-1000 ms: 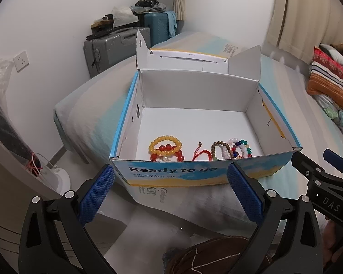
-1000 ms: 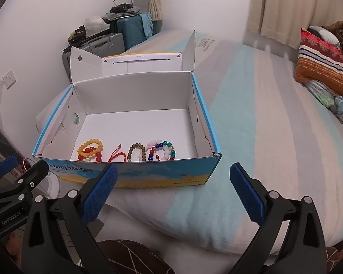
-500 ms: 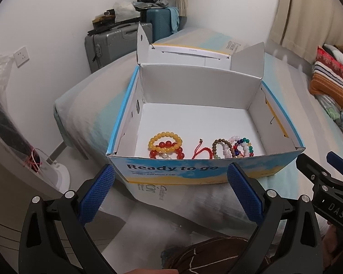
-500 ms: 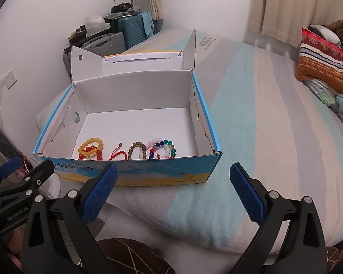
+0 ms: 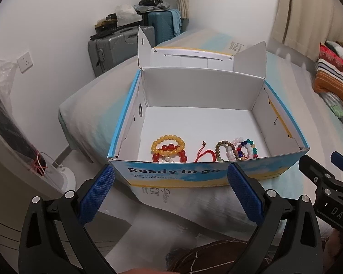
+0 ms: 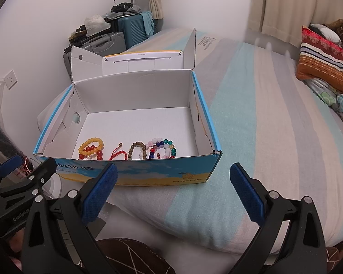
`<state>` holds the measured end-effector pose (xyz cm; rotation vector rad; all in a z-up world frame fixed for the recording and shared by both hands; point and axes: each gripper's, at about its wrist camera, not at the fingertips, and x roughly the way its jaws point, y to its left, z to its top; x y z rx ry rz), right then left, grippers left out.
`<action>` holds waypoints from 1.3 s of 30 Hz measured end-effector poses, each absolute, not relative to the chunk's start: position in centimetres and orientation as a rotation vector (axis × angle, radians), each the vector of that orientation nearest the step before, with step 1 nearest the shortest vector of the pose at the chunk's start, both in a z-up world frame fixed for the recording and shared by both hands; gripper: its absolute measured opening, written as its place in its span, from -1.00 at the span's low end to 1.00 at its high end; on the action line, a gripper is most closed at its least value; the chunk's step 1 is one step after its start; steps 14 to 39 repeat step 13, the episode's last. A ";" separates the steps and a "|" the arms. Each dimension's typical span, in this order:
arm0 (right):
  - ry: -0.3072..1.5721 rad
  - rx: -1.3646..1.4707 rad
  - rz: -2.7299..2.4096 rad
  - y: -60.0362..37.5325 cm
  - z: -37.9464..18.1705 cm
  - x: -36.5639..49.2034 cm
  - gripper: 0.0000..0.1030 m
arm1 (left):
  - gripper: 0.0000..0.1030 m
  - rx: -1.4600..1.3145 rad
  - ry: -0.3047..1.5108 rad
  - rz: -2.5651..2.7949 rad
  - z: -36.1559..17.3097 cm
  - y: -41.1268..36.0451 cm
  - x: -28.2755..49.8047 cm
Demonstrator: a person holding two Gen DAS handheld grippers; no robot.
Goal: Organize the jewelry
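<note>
An open blue and white cardboard box (image 5: 283,166) (image 6: 203,123) sits on the bed corner. Along its near wall lie a yellow bead bracelet (image 5: 168,146) (image 6: 90,147) over a red bead bracelet (image 5: 181,156) (image 6: 100,156), a red cord bracelet (image 5: 205,154) (image 6: 117,154), a brown bead bracelet (image 5: 225,149) (image 6: 137,151) and a multicoloured bead bracelet (image 5: 245,148) (image 6: 162,148). My left gripper (image 5: 171,193) is open and empty, just in front of the box. My right gripper (image 6: 172,190) is open and empty, in front of the box's right part.
The striped bed (image 6: 263,114) stretches right, with a striped pillow and bedding (image 6: 322,64) at the far right. Suitcases (image 5: 119,45) with clutter stand against the wall behind the box. A wall socket (image 5: 25,61) is at left. Floor lies below the bed edge.
Both grippers have moved slightly closer to the box, so more of its inside shows. The bracelets have not moved.
</note>
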<state>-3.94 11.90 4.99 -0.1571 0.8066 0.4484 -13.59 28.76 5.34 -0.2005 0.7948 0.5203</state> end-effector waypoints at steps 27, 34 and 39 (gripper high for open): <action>0.810 -0.155 0.448 11.7 4.8 -3.7 0.83 | 0.88 -0.176 0.808 0.512 5.6 28.2 -13.3; 0.810 -0.155 0.448 11.7 4.8 -3.7 0.83 | 0.88 -0.176 0.808 0.512 5.6 28.2 -13.3; 0.810 -0.155 0.448 11.7 4.8 -3.7 0.83 | 0.88 -0.176 0.808 0.512 5.6 28.2 -13.3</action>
